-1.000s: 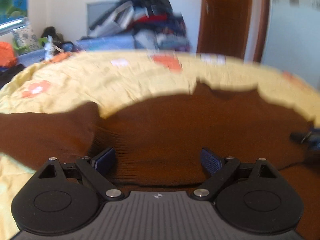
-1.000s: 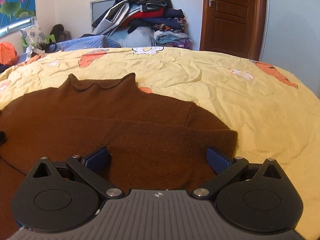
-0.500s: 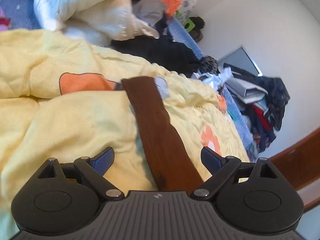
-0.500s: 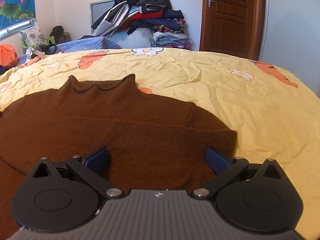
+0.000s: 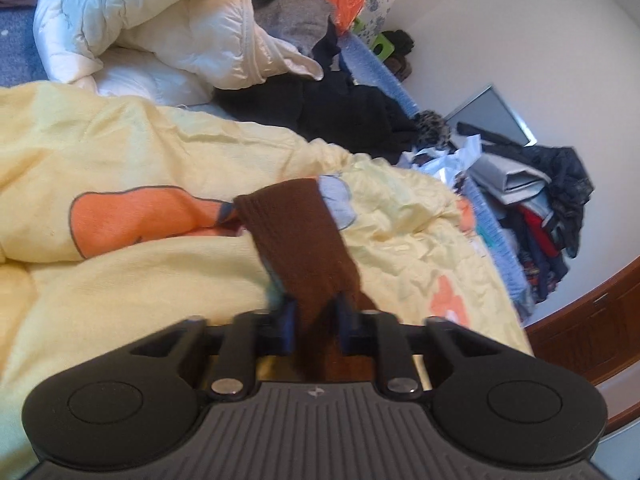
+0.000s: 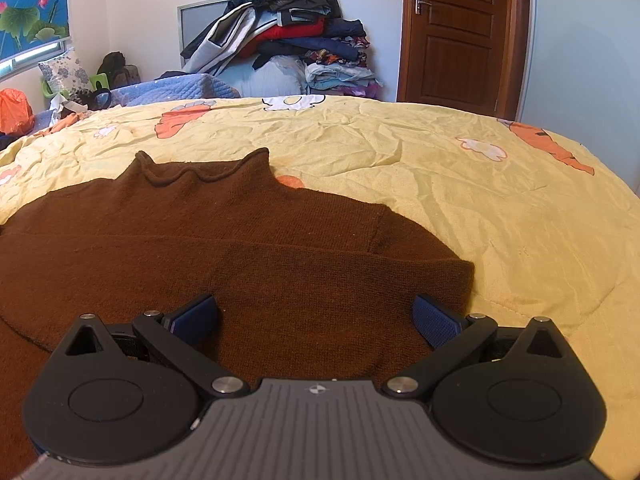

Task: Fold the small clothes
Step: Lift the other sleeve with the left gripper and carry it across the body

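A small brown knit sweater (image 6: pixel 224 248) lies flat on the yellow bedspread (image 6: pixel 480 200), collar away from me, its right sleeve folded across the body. My right gripper (image 6: pixel 314 318) is open and empty just above the folded sleeve. In the left wrist view, my left gripper (image 5: pixel 314 316) is shut on the sweater's left sleeve (image 5: pixel 300 232), which stretches away from the fingers over the yellow bedspread (image 5: pixel 120 300).
A white quilted jacket (image 5: pixel 160 28) and dark clothes (image 5: pixel 340 112) lie beyond the bed edge on the left. A pile of clothes (image 6: pixel 288 40) stands against the far wall. A wooden door (image 6: pixel 460 32) is at the back right.
My left gripper has closed on the brown sleeve, which it only straddled open half a second ago. The right gripper has barely moved.
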`<action>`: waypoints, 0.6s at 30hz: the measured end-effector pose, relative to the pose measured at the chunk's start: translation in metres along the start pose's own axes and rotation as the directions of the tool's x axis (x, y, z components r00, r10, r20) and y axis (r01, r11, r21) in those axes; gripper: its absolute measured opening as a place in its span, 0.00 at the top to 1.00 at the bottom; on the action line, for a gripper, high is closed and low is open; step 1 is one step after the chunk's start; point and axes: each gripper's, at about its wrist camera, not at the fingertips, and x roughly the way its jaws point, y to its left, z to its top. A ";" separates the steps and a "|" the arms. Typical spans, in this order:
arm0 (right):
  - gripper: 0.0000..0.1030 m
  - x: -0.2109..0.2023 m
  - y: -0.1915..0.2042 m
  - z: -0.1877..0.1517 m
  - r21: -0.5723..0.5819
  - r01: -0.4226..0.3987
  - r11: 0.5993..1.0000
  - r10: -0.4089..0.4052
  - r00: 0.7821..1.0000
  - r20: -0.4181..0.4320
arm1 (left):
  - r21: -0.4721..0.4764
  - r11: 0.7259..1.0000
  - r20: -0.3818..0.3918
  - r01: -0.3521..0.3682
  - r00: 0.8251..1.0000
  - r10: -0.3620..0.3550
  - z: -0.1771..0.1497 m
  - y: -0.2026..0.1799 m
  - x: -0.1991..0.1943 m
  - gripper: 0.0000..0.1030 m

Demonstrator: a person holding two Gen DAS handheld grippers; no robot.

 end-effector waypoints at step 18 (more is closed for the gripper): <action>0.00 -0.001 -0.001 0.000 0.019 -0.007 1.000 0.007 1.000 0.007 | 0.891 0.308 -0.229 0.333 0.916 -0.330 -0.324 -0.252 -0.143 0.92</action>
